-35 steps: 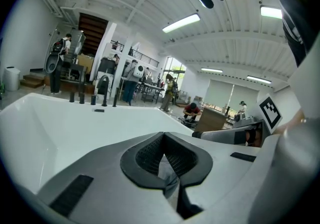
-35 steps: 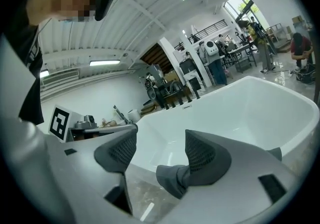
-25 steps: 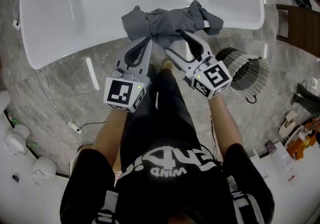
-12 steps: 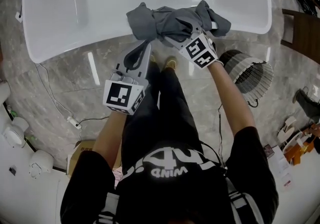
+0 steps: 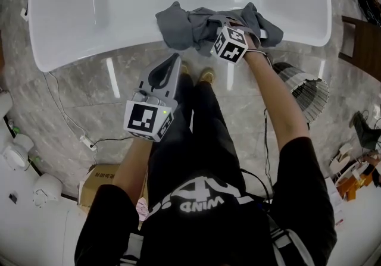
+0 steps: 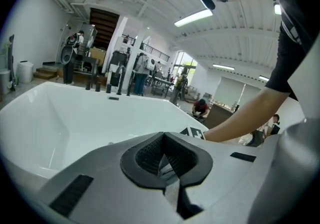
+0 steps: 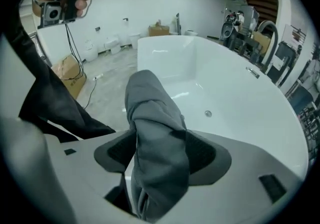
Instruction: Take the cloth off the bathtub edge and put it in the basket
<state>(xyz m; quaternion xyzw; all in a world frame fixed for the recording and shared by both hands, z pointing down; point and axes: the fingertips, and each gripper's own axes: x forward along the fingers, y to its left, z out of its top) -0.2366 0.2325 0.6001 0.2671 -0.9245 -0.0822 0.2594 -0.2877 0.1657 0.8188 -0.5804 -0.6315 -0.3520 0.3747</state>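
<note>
Grey marble floor (image 5: 77,98) runs under a white bathtub (image 5: 89,59) that fills the far part of the scene. The cloth (image 5: 184,27), a grey bundle, lies bunched on the tub's near edge, a little right of the middle. The right hand-held gripper (image 5: 228,25) is clenched on it; its own view shows a thick fold of the fabric pinched between the two pads. The left hand-held gripper (image 5: 174,61) hangs nearer the person, apart from the tub, with its jaws together and nothing between them.

By my reading the grasp is made, but the lift has not begun, since the bundle rests on the rim. Lifting it, carrying it and dropping it in are all left to do. The basket (image 5: 306,89) stands on the floor to the right, nearer than the tub and just beside the right forearm.

Between rim and basket the floor looks open, so a short swing right and near should serve. Loose ends drape over the rim and may drag. Dark furniture (image 5: 360,38) sits at the far right, beyond the basket.
</note>
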